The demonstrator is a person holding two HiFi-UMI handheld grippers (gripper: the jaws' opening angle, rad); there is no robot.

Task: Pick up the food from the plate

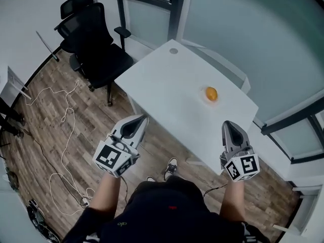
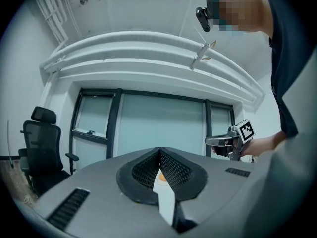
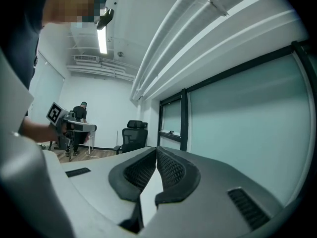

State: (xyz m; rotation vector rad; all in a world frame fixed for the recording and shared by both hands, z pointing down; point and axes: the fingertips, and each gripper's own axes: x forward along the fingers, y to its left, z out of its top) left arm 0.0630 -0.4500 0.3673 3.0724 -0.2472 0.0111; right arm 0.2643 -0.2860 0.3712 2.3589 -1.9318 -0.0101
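An orange piece of food (image 1: 211,93) lies on a pale plate (image 1: 218,99) near the far right side of the white table (image 1: 167,85). My left gripper (image 1: 143,118) hovers off the table's near left edge, shut and empty. Over the near right corner my right gripper (image 1: 228,123) is also shut with nothing in it. In the left gripper view the jaws (image 2: 159,151) meet at the tips, and the food (image 2: 161,177) shows as an orange speck in the gap below them. The right gripper view has its jaws (image 3: 156,151) closed together, food hidden.
Black office chairs (image 1: 93,39) stand left of the table on a wood floor with a loose white cable (image 1: 66,130). Frosted glass walls (image 1: 253,29) run behind the table. A person (image 3: 79,114) stands far off in the right gripper view.
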